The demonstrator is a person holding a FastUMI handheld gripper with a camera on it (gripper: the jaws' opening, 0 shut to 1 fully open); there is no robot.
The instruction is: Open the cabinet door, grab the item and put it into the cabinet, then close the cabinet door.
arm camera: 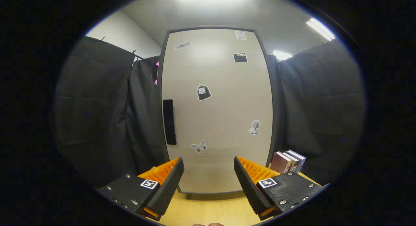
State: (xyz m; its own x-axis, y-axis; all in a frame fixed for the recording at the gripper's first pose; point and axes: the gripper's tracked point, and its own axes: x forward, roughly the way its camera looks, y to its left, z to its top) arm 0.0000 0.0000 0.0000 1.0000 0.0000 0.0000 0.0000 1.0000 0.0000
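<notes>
- Right now the gripper [208, 174] hangs above the desk [211, 209], its two fingers spread wide apart with nothing held between them.
- Each finger carries one small square marker on its upper block, two markers in all.
- Just ahead of the fingers, filling the gap between them, stands one cabinet [217, 109], upright on the desk and facing the gripper.
- Its single door [224, 154] is shut, pale beige with a dark frame around it.
- One dark vertical handle [169, 122] sits at the door's left side, a little above and beyond the left finger.
- Six stickers are stuck on the door: a butterfly [199, 146] low down just above the fingers, a bust [254, 127] over towards the right side, a bag-like shape [203, 92] near the middle, a clapperboard [240, 57] higher up, a plaster shape [182, 45] at the upper left and a small paper-like one [240, 35] at the top.
- To the right of the cabinet, just beyond the right finger, a row of books [288, 161] stands upright on the desk; I count about three or four, though the spines crowd together and the number is hard to fix.
- Black cloth [97, 115] hangs on both sides of the cabinet.
- Overhead, three ceiling lights [320, 28] glow.
</notes>
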